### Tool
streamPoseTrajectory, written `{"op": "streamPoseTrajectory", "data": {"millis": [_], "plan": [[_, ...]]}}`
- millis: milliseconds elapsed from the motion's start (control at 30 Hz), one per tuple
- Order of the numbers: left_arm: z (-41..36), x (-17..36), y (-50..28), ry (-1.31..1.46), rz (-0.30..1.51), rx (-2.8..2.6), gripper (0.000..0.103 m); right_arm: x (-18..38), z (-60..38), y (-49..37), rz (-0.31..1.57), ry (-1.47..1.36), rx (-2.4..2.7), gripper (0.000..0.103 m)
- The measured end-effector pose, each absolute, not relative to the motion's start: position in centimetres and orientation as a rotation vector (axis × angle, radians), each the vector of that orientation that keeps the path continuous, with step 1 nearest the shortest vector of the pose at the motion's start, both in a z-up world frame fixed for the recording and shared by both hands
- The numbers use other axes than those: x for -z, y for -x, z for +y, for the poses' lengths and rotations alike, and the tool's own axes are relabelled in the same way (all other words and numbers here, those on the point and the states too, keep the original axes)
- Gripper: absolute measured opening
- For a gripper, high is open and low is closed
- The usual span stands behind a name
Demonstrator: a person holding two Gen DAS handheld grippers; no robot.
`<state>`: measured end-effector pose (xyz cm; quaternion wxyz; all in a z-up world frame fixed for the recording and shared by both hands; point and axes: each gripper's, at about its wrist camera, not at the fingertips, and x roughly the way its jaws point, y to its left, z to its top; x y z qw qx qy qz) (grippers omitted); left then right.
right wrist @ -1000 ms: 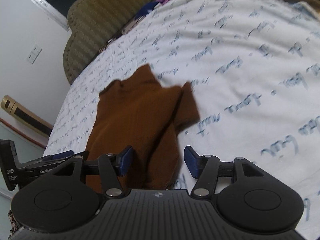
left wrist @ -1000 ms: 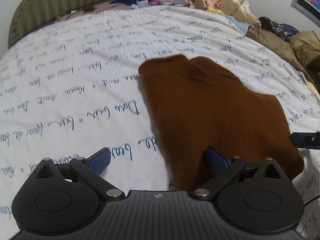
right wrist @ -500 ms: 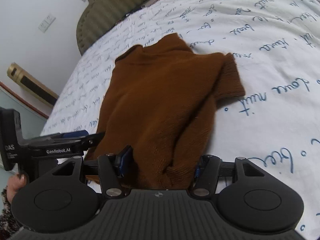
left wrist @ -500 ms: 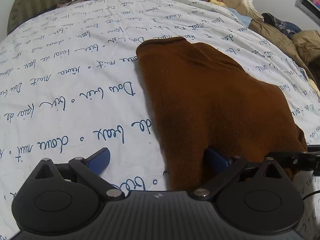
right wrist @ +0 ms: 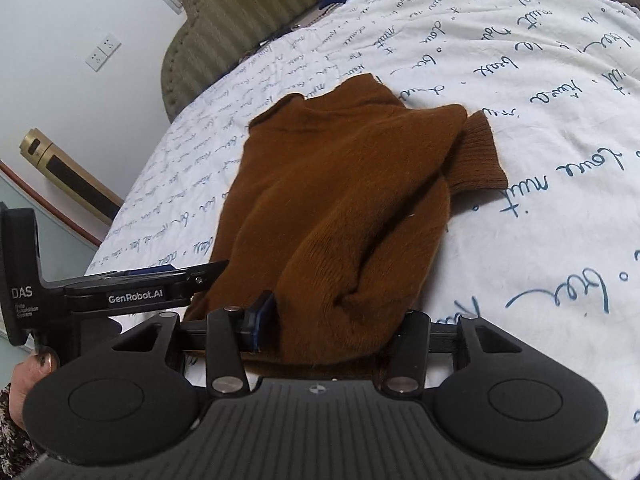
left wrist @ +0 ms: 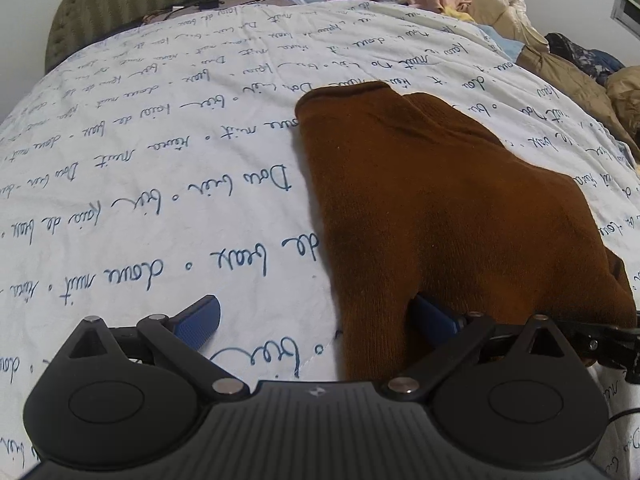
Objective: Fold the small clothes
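The right gripper [right wrist: 328, 322] is closing its jaws around the bunched near hem of the brown sweater [right wrist: 340, 200]. The left gripper [left wrist: 316, 320] stands wide open, one pad under the hem. The sweater lies on the script-printed bedspread [left wrist: 160, 160], long axis running away from both grippers, collar toward the headboard [right wrist: 240, 12].

The left gripper [right wrist: 132, 280], seen from the right wrist camera, bears "GenRobot.AI" in white along its black arm and "DAS" on its upright end plate, with smaller lines beneath too small to read. The white bedspread [left wrist: 120, 208] is printed all over with dark blue handwriting-style script, appearing upside down; "de beaux" and "bien" are roughly legible.
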<state>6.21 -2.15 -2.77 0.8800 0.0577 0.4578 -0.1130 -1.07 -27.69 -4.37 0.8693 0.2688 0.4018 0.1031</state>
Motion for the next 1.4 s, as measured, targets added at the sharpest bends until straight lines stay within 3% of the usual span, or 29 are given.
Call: {"op": "streamPoseTrajectory", "data": {"millis": [500, 1000, 1400], "plan": [[-0.8, 1.4, -3.7, -0.133, 0.901, 0.184, 0.103, 2.6, -26.0, 4.9, 0.752, -0.417, -0.013, 0.05], [7.9, 0.6, 1.6, 0.006, 0.846, -0.012, 0.103, -0.1, -19.0, 8.8, 0.623, -0.257, 0.116, 0.05], [9.9, 1.5, 2.8, 0.03, 0.849, 0.006, 0.103, 1.8, -18.9, 8.8, 0.673, -0.221, 0.213, 0.05]]}}
